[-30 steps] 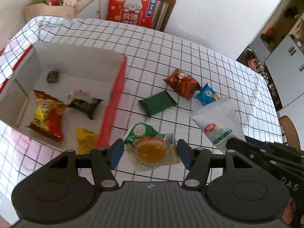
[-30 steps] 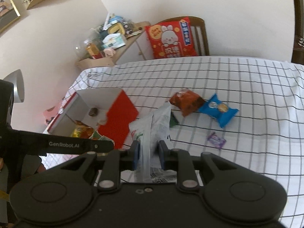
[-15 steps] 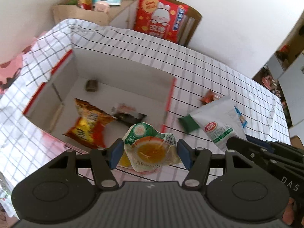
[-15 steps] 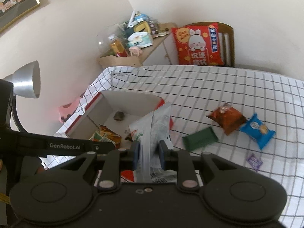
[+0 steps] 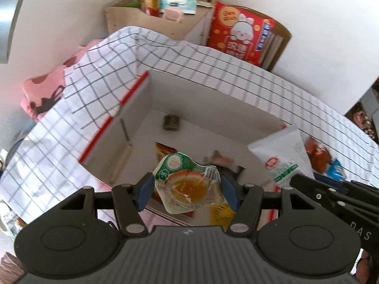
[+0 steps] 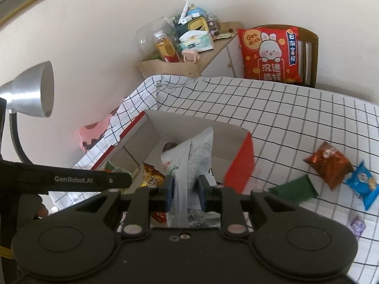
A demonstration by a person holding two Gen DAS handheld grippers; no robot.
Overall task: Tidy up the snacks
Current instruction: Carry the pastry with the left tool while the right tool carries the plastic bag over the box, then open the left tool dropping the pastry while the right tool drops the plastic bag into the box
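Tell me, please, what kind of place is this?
Probably a room in a home: a table under a checked tablecloth, a wooden chair with a red rabbit cushion, and a cluttered side cabinet.

A: How does the left gripper (image 5: 187,191) stand?

B: It points steeply downward. Its jaws sit moderately apart, the blue pads (image 5: 144,190) pressing the two sides of the jelly cup (image 5: 189,185).

A: And the right gripper (image 6: 186,193)?

B: Tilted down less steeply, jaws nearly together, pinching the white snack bag (image 6: 189,163) upright by its edge.

A: Are the two close?

B: Yes. The right one shows at the lower right of the left wrist view, just beside the left.
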